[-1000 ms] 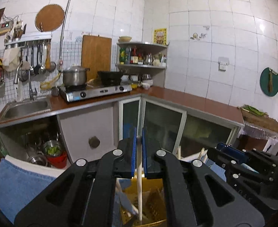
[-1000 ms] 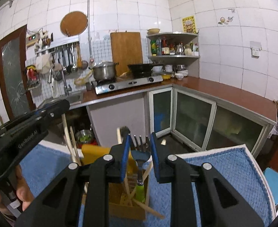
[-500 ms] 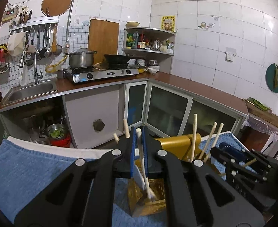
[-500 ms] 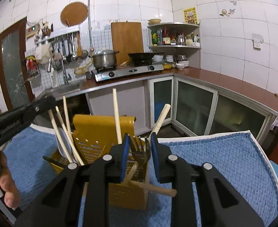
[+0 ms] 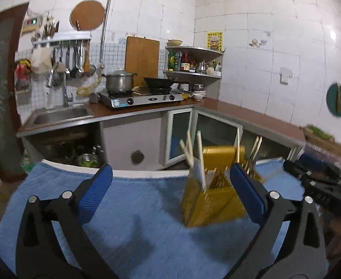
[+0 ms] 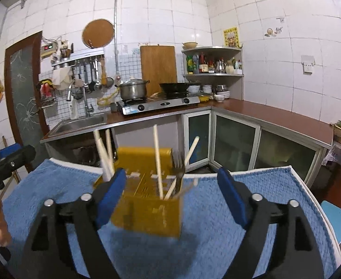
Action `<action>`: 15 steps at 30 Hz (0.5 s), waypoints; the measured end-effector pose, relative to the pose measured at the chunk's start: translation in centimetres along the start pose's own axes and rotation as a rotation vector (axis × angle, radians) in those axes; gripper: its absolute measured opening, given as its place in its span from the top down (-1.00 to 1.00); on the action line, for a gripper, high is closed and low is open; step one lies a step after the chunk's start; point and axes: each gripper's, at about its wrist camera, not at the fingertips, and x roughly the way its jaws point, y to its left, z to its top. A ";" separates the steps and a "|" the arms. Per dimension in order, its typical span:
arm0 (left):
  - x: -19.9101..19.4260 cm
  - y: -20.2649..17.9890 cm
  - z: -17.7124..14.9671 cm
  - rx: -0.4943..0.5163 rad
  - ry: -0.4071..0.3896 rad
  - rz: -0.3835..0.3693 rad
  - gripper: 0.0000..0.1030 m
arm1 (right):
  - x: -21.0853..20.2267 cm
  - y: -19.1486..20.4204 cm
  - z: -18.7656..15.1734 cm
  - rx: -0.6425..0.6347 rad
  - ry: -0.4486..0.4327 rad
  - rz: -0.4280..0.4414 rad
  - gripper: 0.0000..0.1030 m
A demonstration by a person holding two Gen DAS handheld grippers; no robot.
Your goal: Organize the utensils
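The yellow utensil holder (image 6: 147,207), bristling with chopsticks (image 6: 157,160) and a fork (image 6: 178,169), stands low in the middle of the frame on the blue towel (image 6: 251,186), and my right gripper (image 6: 170,197) and left gripper (image 5: 170,193) are both opening, gripping nothing.

The yellow utensil holder (image 5: 213,200) looks smeared and fuzzy in the left wrist view. The black gripper (image 6: 1,169) at the left side of the right wrist view is cut off by the edge.
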 end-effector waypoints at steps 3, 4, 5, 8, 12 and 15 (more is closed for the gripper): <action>-2.1 0.4 -2.1 0.040 0.000 0.041 -0.90 | -2.4 0.5 -2.1 0.007 -0.016 0.010 -0.78; -3.0 0.5 -3.0 0.053 -0.005 0.060 -0.90 | -3.3 0.8 -2.9 0.008 -0.025 0.011 -0.83; -3.5 0.7 -3.6 0.052 -0.005 0.070 -0.90 | -4.2 1.1 -3.7 0.008 -0.035 0.009 -0.85; -5.4 1.3 -5.5 0.021 0.010 0.088 -0.90 | -6.4 1.8 -5.9 0.011 -0.054 -0.008 -0.91; -7.8 1.4 -7.5 0.003 0.003 0.109 -0.90 | -8.3 2.7 -8.4 0.019 -0.029 -0.026 -0.91; -9.2 1.5 -9.0 -0.019 -0.012 0.121 -0.90 | -9.8 3.3 -10.0 0.023 -0.039 -0.054 -0.91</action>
